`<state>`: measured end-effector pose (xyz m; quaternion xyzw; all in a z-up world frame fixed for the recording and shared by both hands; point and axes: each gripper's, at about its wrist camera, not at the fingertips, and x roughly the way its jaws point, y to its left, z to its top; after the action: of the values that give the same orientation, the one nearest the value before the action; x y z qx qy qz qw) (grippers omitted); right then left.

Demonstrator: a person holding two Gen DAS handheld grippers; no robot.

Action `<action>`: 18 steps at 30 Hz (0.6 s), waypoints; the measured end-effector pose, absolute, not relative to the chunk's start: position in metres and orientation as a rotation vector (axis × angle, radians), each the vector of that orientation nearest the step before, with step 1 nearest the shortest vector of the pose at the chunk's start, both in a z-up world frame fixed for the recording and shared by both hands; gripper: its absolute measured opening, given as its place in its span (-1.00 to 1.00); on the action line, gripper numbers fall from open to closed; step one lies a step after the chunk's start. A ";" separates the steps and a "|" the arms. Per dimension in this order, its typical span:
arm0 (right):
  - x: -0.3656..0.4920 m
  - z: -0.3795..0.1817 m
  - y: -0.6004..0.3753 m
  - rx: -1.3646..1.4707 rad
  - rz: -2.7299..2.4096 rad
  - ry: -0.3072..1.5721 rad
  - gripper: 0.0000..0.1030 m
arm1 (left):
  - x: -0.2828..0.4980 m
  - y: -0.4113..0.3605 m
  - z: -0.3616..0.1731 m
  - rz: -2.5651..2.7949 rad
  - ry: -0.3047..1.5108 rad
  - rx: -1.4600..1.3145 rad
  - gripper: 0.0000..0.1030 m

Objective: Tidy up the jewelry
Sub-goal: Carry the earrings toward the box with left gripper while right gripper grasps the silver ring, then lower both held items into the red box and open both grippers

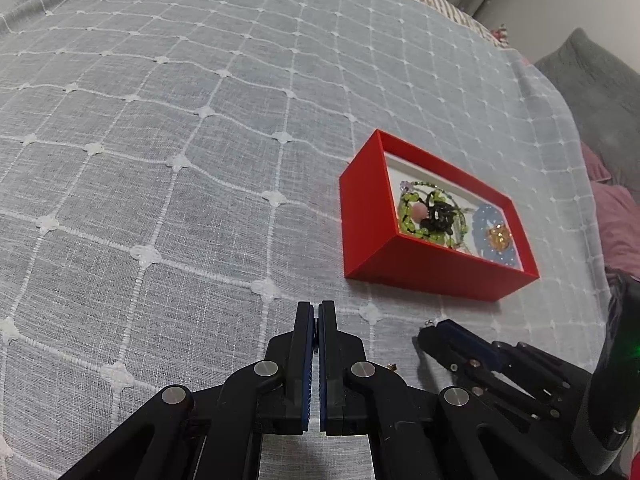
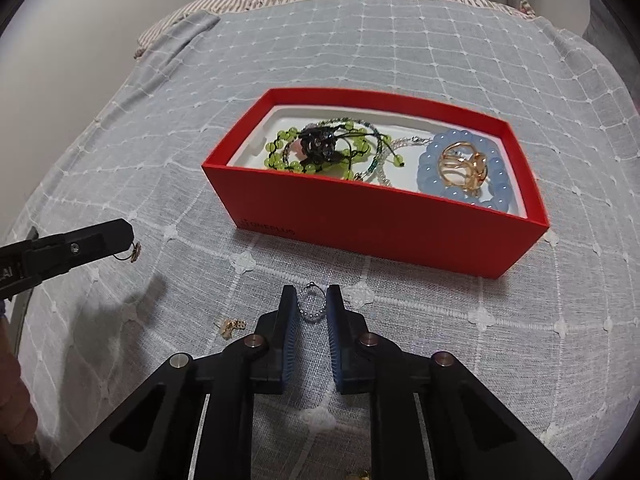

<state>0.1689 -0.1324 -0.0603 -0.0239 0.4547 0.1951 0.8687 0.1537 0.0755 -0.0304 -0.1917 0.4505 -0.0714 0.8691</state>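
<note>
A red box (image 2: 380, 232) (image 1: 400, 248) lies open on the grey checked bedspread (image 2: 160, 160). It holds a green bead bracelet (image 2: 286, 140), a dark beaded piece (image 2: 320, 146), a blue bead bracelet (image 2: 432, 176) and a gold ring (image 2: 464, 168). In front of the box, my right gripper (image 2: 311, 300) (image 1: 430, 326) has a small silver bead loop (image 2: 313, 310) between its pads, which touch its sides. My left gripper (image 1: 318, 308) (image 2: 130, 236) is shut on the hook of a small gold earring (image 2: 136, 254) that hangs from its tip.
A loose gold earring (image 2: 229, 327) (image 1: 392, 367) lies on the cloth between the two grippers. Another gold bit (image 2: 360, 476) shows at the bottom edge. A pink cushion (image 1: 616, 224) and a grey one (image 1: 600, 92) sit off the right side of the bed.
</note>
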 end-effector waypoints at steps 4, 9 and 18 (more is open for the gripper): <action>0.164 -0.047 -0.145 -0.020 0.422 0.941 -0.70 | 0.152 0.073 -0.025 -0.172 0.932 -0.423 -1.00; 0.160 -0.029 -0.167 0.045 0.434 0.927 -0.70 | 0.156 0.060 -0.014 -0.230 0.911 -0.448 -1.00; 0.174 0.008 -0.214 0.210 0.427 0.870 -0.70 | 0.184 0.036 0.011 -0.314 0.874 -0.473 -1.00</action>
<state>0.1742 -0.2139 0.0083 0.1006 0.4175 0.2046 0.8796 0.1845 0.0364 0.0108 -0.2258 0.4174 -0.1498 0.8674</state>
